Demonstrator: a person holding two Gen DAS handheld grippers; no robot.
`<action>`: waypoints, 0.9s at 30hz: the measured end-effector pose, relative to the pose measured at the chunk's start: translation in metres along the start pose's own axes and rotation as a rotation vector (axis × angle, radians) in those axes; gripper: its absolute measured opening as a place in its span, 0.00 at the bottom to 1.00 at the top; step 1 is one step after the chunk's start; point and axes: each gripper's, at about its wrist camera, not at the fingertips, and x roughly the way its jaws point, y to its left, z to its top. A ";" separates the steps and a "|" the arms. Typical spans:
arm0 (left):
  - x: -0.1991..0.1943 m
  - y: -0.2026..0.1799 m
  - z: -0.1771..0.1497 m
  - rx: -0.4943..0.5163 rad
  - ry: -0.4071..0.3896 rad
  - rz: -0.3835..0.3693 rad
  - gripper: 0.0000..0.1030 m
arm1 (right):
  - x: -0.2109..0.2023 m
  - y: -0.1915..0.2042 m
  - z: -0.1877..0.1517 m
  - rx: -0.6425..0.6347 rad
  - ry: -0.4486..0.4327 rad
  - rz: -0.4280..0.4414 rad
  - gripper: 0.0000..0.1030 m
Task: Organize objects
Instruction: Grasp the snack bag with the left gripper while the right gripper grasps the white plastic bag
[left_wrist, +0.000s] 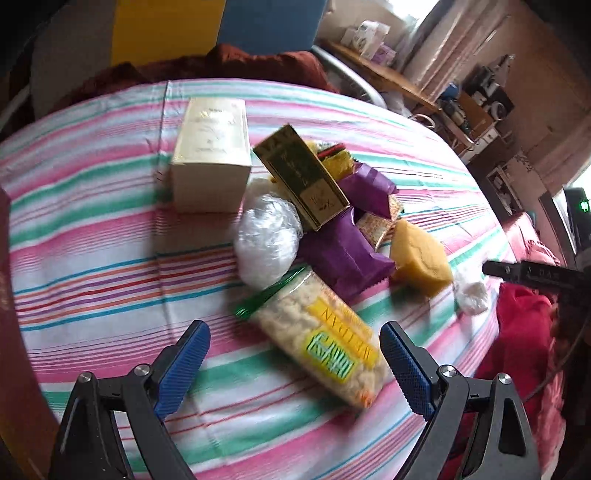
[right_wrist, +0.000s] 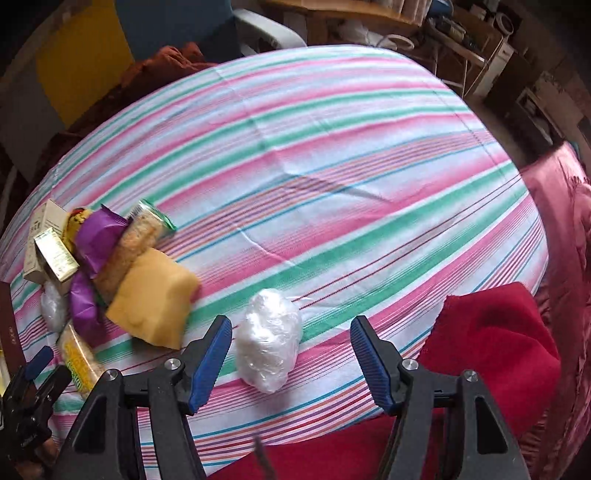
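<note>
Blue-padded jaws of the left gripper (left_wrist: 294, 363) stand wide apart in the left wrist view, gripping nothing. Between them, low over the striped cloth (left_wrist: 92, 258) of the counter, lies a clear snack bag (left_wrist: 321, 339) with a yellow label, its near end just inside the gap, touching neither pad. Beyond the jaws sits a pile: a white plastic bundle (left_wrist: 267, 240), purple packets (left_wrist: 343, 258), a gold box (left_wrist: 301, 177) leaning on them, a cream box (left_wrist: 210, 158) farther left, a yellow block (left_wrist: 421, 258) to the right.

From the right wrist view, the right gripper (right_wrist: 291, 363) has its jaws about half open, empty. A second white plastic bundle (right_wrist: 269, 339) lies on the cloth in the gap, nearer the left pad, not pressed. The pile lies off to the left; red fabric (right_wrist: 491, 339) lies right.
</note>
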 end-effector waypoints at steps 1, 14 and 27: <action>0.005 -0.002 0.003 -0.005 0.007 0.003 0.91 | 0.005 0.001 0.001 -0.001 0.016 0.004 0.66; 0.012 -0.017 -0.017 0.215 -0.064 0.112 0.69 | 0.035 0.031 0.005 -0.174 0.143 -0.028 0.33; -0.035 0.033 -0.058 0.218 -0.126 0.023 0.58 | -0.013 0.026 -0.015 -0.105 -0.125 0.024 0.33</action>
